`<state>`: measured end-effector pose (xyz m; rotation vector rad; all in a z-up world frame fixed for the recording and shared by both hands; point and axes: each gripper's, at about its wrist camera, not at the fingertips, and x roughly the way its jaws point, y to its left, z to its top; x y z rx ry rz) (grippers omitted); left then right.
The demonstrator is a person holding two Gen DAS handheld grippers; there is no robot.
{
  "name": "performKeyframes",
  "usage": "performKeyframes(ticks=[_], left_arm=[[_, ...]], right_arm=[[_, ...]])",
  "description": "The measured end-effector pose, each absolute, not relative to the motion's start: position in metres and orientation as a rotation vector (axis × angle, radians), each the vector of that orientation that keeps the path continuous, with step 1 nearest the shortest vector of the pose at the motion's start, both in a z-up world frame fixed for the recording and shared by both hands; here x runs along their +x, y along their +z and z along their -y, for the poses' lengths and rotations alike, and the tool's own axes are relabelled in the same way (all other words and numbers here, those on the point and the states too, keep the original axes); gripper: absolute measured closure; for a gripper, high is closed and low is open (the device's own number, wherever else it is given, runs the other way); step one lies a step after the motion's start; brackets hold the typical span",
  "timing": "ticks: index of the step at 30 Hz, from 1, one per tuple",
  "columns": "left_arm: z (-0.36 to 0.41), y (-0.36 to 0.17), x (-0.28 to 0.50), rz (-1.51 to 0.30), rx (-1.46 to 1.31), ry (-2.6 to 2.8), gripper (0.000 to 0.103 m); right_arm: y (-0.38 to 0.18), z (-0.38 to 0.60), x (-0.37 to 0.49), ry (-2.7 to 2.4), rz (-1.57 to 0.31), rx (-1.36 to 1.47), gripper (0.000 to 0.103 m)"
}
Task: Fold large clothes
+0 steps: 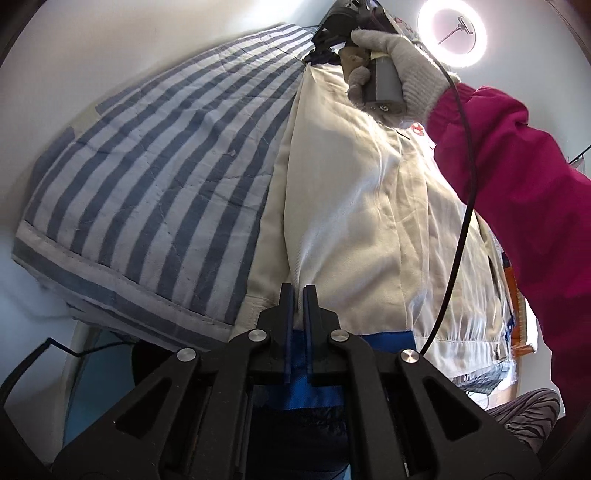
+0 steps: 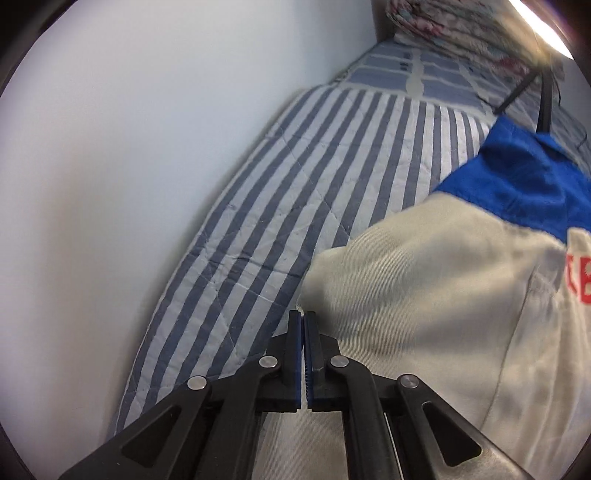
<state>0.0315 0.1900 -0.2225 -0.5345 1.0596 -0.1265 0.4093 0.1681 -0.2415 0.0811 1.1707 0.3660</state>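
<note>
A cream work jacket (image 1: 369,221) with blue panels and red letters lies spread on a blue-and-white striped quilt (image 1: 166,166). My left gripper (image 1: 298,291) is shut on its near hem, with blue cloth showing between the jaws. At the far end a gloved hand (image 1: 417,74) holds my right gripper (image 1: 314,55) down at the jacket's far corner. In the right wrist view the right gripper (image 2: 303,317) is shut, its tips pinching the edge of the cream jacket (image 2: 424,295) where that meets the quilt (image 2: 295,203). The blue yoke lies beyond, at the right.
A pale wall (image 2: 129,147) runs along the quilt's far side. Folded floral bedding (image 2: 461,33) sits at the bed's head. A pink sleeve (image 1: 517,184) and a black cable (image 1: 465,221) cross above the jacket. A ring light (image 1: 452,31) glows overhead.
</note>
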Motion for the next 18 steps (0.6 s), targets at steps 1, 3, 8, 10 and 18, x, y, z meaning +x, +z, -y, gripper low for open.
performKeyframes(ticks=[1,3,8,10,18], left_arm=[[-0.19,-0.222,0.03,-1.061,-0.535,-0.125,0.1],[-0.191,-0.221,0.027,-1.061,-0.537,-0.124,0.1],[-0.187,-0.217,0.024,-1.048,-0.507,-0.108,0.1],[-0.186,-0.214,0.024,-1.043,-0.491,-0.103,0.1],[-0.186,-0.204,0.017,-1.019,-0.488,-0.096,0.1]], right_arm=[[-0.241,-0.165,0.409,0.387,-1.168,0.101,0.103],[-0.231,-0.155,0.406,0.413,-1.161,0.155,0.097],[-0.193,-0.137,0.375,0.504,-1.102,0.118,0.08],[-0.179,-0.128,0.35,0.554,-1.087,0.074,0.08],[-0.192,-0.108,0.241,0.657,-1.14,-0.101,0.081]])
